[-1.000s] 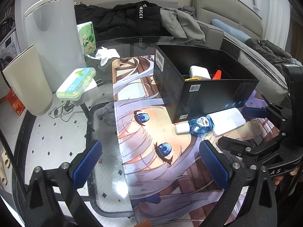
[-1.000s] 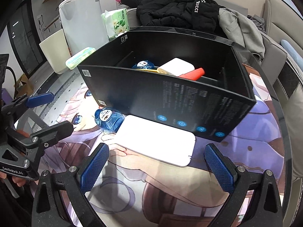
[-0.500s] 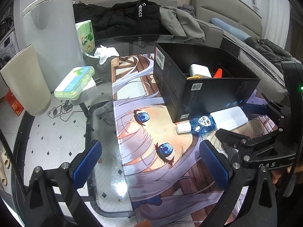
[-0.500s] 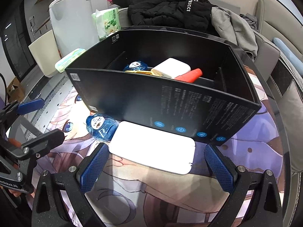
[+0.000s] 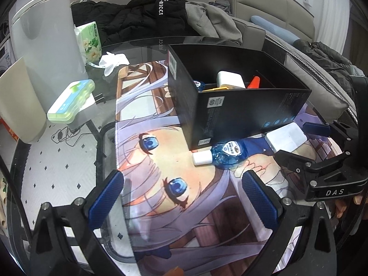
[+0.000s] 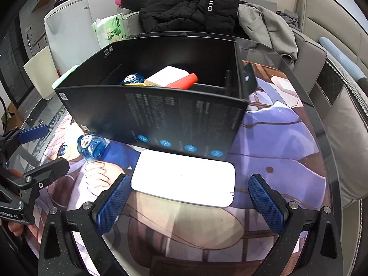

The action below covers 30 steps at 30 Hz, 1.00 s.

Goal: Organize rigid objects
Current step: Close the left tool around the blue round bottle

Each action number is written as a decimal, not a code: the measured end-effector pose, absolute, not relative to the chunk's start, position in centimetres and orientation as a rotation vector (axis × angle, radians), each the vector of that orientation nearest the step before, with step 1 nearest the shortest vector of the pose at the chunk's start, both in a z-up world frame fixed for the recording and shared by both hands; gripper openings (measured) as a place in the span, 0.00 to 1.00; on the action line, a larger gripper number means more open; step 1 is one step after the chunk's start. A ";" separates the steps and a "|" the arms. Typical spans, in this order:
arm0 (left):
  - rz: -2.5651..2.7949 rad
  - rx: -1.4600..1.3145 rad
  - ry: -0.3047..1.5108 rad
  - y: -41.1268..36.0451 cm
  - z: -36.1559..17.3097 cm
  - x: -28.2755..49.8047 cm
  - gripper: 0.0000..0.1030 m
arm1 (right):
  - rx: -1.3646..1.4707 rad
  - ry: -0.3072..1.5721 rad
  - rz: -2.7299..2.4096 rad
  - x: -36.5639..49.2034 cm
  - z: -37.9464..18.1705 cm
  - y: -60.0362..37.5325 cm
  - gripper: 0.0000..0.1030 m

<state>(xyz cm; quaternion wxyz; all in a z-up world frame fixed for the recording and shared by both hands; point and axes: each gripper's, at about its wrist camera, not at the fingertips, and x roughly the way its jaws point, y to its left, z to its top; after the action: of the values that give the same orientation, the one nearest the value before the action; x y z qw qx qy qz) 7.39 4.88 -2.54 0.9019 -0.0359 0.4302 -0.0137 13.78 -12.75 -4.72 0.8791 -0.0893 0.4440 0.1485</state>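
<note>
A black open box (image 5: 248, 112) (image 6: 161, 119) stands on the printed mat. It holds a white block (image 6: 168, 78), a red-capped item (image 6: 185, 82), a yellow item and a blue bottle (image 6: 131, 79). In front of the box lie a flat white case (image 6: 184, 184) (image 5: 286, 136) and a small blue bottle with a white cap (image 5: 226, 155) (image 6: 92, 146). My right gripper (image 6: 188, 200) is open, its fingers on either side of the white case's near edge. My left gripper (image 5: 184, 197) is open and empty, short of the blue bottle.
A green pill case (image 5: 71, 101), a tissue pack (image 5: 90, 40) and a crumpled tissue (image 5: 113, 61) lie on the glass table at the left. A white bin (image 5: 43, 46) stands beyond. Jackets (image 6: 191, 11) lie on the sofa behind. The round table edge runs at the right.
My right gripper has moved forward and right, so the white case now lies between its fingers. The left gripper has shifted slightly forward.
</note>
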 end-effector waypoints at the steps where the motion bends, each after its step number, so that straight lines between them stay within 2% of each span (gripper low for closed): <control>1: -0.028 -0.073 0.890 4.7 -2.6 7.5 1.00 | -0.188 0.926 0.313 13.7 -4.7 -12.9 0.99; 30: 0.063 -0.067 0.949 2.5 -3.6 11.1 1.00 | -0.186 0.913 0.308 13.1 -4.8 -15.4 0.99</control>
<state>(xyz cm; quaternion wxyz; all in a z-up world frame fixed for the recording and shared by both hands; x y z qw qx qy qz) 11.10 2.48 -3.63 0.8886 -0.0321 0.4565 0.0302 13.09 -15.36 -4.77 0.8821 -0.0893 0.4382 0.1478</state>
